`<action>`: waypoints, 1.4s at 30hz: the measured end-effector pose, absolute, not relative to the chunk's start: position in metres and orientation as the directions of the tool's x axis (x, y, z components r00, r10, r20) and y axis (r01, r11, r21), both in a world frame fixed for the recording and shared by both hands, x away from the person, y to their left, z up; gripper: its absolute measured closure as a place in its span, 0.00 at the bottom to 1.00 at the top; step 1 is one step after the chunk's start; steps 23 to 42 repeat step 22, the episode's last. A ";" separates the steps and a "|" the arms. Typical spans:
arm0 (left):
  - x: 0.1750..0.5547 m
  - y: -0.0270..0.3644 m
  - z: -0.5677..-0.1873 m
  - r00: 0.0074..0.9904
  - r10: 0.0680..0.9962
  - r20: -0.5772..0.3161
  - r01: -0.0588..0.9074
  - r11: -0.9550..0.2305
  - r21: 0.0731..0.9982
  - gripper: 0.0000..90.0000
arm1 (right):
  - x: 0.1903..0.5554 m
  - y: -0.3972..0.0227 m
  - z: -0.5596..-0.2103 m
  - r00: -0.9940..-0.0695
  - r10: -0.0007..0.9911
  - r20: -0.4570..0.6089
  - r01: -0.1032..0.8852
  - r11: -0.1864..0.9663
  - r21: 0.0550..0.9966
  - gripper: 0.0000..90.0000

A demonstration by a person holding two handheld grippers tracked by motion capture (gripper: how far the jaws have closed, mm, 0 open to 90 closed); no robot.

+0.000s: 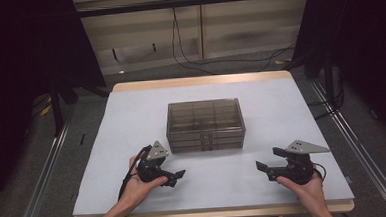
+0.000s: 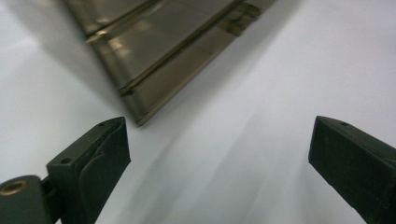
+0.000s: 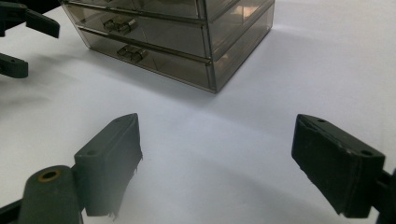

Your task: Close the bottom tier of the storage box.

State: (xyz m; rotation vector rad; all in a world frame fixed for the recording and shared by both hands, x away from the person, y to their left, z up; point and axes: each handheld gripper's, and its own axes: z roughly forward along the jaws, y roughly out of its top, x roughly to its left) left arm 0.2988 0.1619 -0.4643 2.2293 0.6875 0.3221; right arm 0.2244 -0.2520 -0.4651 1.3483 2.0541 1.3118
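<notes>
Altogether: one drawer box [image 1: 205, 124], two open tongs [image 1: 178, 175] [image 1: 260, 167], one table [image 1: 131, 121].

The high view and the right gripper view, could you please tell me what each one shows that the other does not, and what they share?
The high view alone takes in the whole white table, the floor with cables behind it, both hands, and the right gripper from outside. The right gripper view alone brings up close that gripper's own two black jaws standing wide apart with bare table between them, and the drawer handles in detail. Both share the smoky clear drawer box, its drawers closed, and the left gripper, open, in front of the box's left end.
</notes>
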 end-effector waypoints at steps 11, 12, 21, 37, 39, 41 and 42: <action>0.276 0.203 -0.460 0.774 0.630 -0.055 0.420 -0.448 0.789 0.05 | 0.224 -0.253 -0.465 -0.474 0.861 0.185 0.530 0.111 0.841 0.17; 0.273 0.206 -0.460 0.769 0.637 -0.043 0.422 -0.456 0.784 0.05 | 0.224 -0.253 -0.465 -0.474 0.860 0.186 0.531 0.111 0.840 0.17; 0.263 0.230 -0.463 0.766 0.642 -0.037 0.398 -0.427 0.812 0.05 | 0.224 -0.254 -0.465 -0.455 0.876 0.158 0.529 0.123 0.840 0.15; 0.263 0.231 -0.463 0.742 0.668 -0.053 0.415 -0.396 0.819 0.05 | 0.224 -0.254 -0.465 -0.451 0.879 0.155 0.531 0.124 0.838 0.15; 0.263 0.231 -0.463 0.742 0.668 -0.053 0.415 -0.396 0.819 0.05 | 0.224 -0.254 -0.465 -0.451 0.879 0.155 0.531 0.124 0.838 0.15; 0.263 0.231 -0.463 0.742 0.668 -0.053 0.415 -0.396 0.819 0.05 | 0.224 -0.254 -0.465 -0.451 0.879 0.155 0.531 0.124 0.838 0.15; 0.263 0.231 -0.463 0.742 0.668 -0.053 0.415 -0.396 0.819 0.05 | 0.224 -0.254 -0.465 -0.451 0.879 0.155 0.531 0.124 0.838 0.15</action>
